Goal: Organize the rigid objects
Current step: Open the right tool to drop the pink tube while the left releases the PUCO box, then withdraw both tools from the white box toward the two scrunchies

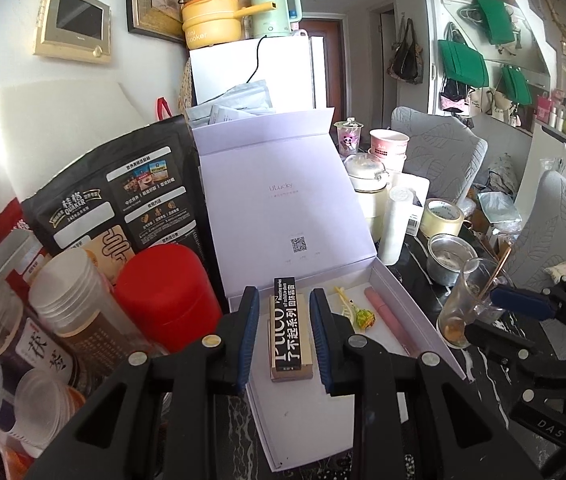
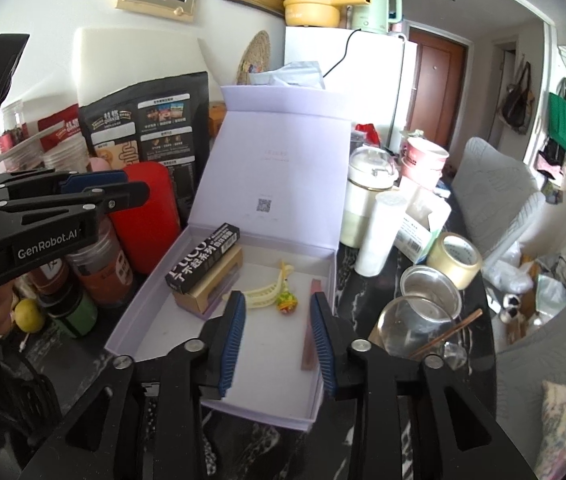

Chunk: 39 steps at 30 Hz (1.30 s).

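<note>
Both grippers above an open lilac box [image 2: 325,276] on a crowded dark table [image 1: 483,364].

Left gripper [image 1: 283,336]: jaws at their narrowest, nothing gripped; the black carton [image 1: 289,332] seen between its fingers lies below in the box, stacked on a tan carton [image 2: 219,280] by the left wall; right gripper [image 2: 277,336]: jaws part-open and empty; comb [image 2: 263,290] and lollipop [image 2: 286,300] lie mid-box, touching; pink stick [image 2: 310,340] lies along the right wall; lid [image 2: 283,152] stands upright behind.
</note>
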Tool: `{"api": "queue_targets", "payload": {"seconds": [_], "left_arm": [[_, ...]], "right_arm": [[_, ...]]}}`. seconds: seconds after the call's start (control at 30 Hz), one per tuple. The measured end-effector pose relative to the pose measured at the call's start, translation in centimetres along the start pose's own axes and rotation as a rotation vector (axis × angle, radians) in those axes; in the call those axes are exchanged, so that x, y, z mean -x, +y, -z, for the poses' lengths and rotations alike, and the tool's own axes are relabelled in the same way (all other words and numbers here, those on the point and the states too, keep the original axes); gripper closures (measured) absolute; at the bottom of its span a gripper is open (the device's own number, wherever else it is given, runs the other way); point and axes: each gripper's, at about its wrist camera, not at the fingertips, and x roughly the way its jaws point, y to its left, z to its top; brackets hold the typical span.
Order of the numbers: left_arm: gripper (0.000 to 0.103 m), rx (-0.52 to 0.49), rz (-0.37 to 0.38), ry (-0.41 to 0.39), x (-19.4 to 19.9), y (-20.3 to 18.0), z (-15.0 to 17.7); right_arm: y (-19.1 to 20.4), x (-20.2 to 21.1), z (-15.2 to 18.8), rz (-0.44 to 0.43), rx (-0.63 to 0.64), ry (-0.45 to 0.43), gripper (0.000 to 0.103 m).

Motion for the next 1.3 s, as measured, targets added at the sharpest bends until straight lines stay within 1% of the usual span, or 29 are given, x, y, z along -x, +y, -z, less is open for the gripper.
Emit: {"api": "queue_targets", "payload": {"seconds": [0.1,0.27,0.33,0.43,0.6,0.73,0.8,0.83,0.87,0.93,1.03,1.3], "left_arm": [[0.077,-0.006,0.006,-0.005,1.1,-0.4,0.4],[0.077,-0.036,0.029,-0.018,2.7,-1.1,1.3],[0.077,-0.04,0.04,-0.016,3.2,-1.4,1.7],[0.077,-0.041,0.05,-0.013,3.9,-1.7,2.2],[0.077,-0.044,0.055,-0.015,5.0,-2.0,2.9],[0.077,-0.046,0.044,-0.001,5.4,-2.2,3.6],[0.067,-0.044,0.046,0.007,5.6,-2.4,4.0],[0.048,-0.041,0.049,0.008,5.7,-2.4,4.2],[0.021,-0.037,0.055,0.007,5.8,-2.4,4.4],[0.002,-0.028,0.054,-0.011,6.3,-2.3,4.9],[0.001,-0.031,0.027,-0.019,7.0,-2.5,5.4],[0.001,-0.042,0.054,0.0,7.8,-3.0,7.3]], "right_arm": [[0.2,1.2,0.2,0.004,-0.004,-0.014,0.065],[0.4,2.8,0.8,0.024,-0.01,-0.023,0.053],[0.5,3.5,1.2,0.027,-0.014,-0.025,0.047],[0.6,4.4,1.6,0.035,-0.019,-0.032,0.041],[0.8,5.9,2.4,0.044,-0.024,-0.045,0.035],[1.0,6.9,3.2,0.048,-0.026,-0.052,0.035],[1.2,7.3,3.6,0.051,-0.028,-0.055,0.034],[1.2,7.6,3.8,0.053,-0.03,-0.056,0.034],[1.2,7.8,4.1,0.054,-0.035,-0.056,0.034],[1.0,8.1,4.6,0.057,-0.046,-0.051,0.034],[0.9,8.5,5.5,0.068,-0.057,-0.038,0.034],[0.7,9.5,7.7,0.083,-0.09,-0.021,0.034]]}}
